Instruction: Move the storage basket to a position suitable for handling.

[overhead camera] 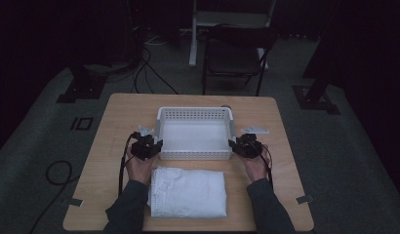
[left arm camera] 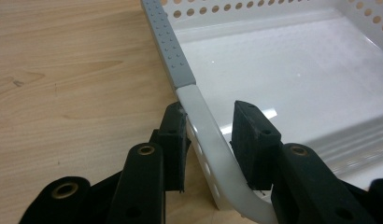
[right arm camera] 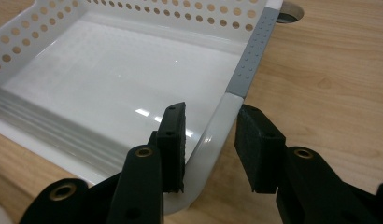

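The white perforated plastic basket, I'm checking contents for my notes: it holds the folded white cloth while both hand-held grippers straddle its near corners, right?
Not quite: the white perforated plastic basket is empty. The folded white cloth lies on the wooden table in front of it, as the high view shows. The left hand-held gripper and right hand-held gripper do straddle its near corners.

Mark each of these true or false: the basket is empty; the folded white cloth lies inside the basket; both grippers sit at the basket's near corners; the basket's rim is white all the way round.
1. The basket is empty. True.
2. The folded white cloth lies inside the basket. False: it lies on the table, between the basket and the person.
3. Both grippers sit at the basket's near corners. True: the left gripper and right gripper each have jaws astride the rim there.
4. The rim is white all round. False: a grey strip with dots covers part of each side rim.
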### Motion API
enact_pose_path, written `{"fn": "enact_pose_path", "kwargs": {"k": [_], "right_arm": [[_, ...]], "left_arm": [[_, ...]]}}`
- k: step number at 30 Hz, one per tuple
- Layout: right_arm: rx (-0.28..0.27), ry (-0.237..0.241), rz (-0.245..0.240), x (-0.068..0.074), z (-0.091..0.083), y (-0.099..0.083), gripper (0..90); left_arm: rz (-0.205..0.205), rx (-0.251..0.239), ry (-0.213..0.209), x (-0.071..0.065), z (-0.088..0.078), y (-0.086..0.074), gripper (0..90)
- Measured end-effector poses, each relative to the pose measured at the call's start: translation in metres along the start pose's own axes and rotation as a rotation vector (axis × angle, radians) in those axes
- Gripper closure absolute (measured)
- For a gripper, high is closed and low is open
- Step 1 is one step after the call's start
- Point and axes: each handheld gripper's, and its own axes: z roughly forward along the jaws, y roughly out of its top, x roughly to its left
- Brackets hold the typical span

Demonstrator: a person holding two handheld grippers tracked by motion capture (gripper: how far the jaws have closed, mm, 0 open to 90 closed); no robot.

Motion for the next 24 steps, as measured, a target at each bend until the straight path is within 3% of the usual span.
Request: {"fn": "enact_pose_path", "kwargs": {"k": [4, 14, 24], "right_arm": [[0.013, -0.01, -0.011, -0.003, 0.008, 0.009, 64.1], [0.023, -0.019, 0.026, -0.007, 0.024, 0.023, 65.7], [0.035, -0.036, 0.024, -0.006, 0.031, 0.03, 65.9]], "left_arm": [[-0.011, 0.008, 0.012, 0.003, 0.007, 0.008, 66.2], [-0.035, 0.024, 0.032, 0.012, 0.02, 0.022, 67.7], [-0.056, 0.024, 0.039, 0.015, 0.024, 0.027, 67.7]]}}
